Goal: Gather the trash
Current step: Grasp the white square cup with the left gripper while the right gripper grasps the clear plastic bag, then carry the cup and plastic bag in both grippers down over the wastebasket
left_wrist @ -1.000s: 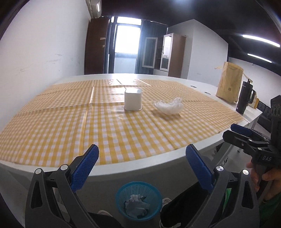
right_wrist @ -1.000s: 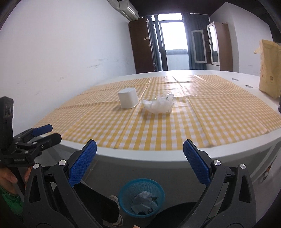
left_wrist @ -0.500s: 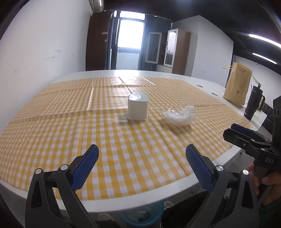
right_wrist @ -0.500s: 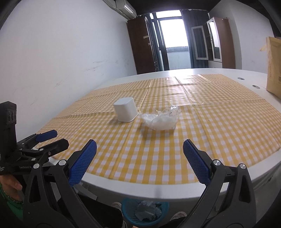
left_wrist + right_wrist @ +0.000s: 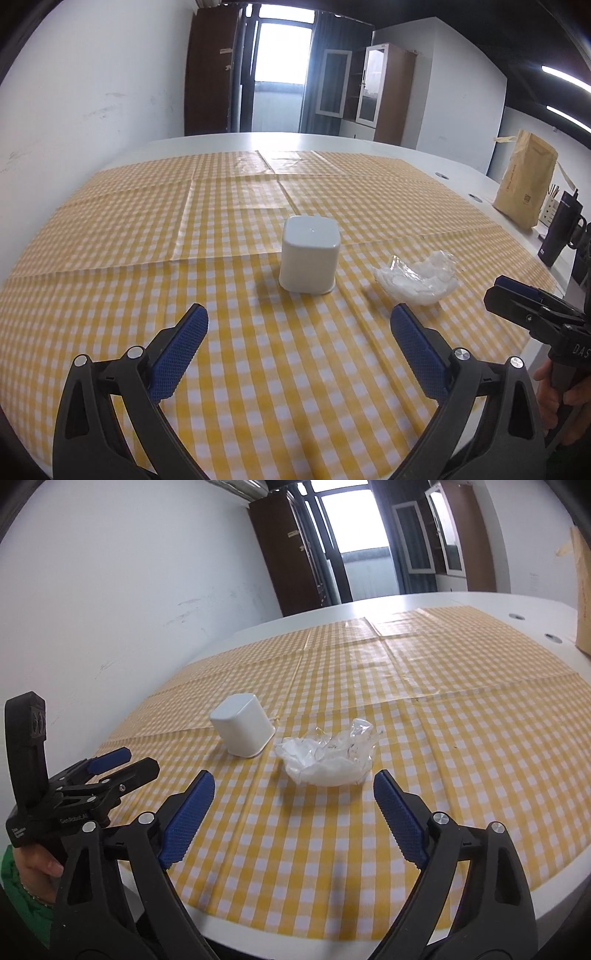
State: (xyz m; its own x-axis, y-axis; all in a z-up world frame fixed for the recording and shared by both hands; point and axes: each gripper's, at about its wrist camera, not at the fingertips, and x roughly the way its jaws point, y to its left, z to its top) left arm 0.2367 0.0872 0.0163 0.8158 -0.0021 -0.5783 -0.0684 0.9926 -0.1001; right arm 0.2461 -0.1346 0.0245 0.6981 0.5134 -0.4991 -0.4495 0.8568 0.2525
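Both spread hand-held grippers, left (image 5: 298,334) and right (image 5: 293,800), are brought over the desk (image 5: 388,146), likely toward the crumpled clear plastic wrapper (image 5: 328,757).

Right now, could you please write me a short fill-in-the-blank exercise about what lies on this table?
1. The white cup stands ____ on the checked tablecloth.
2. The crumpled plastic wrap lies in front of the ____ gripper.
3. Both the left gripper and the right one have their jaws ____.
4. The brown paper bag stands beside a ____ tumbler.

Missing words: upside down; right; open; black
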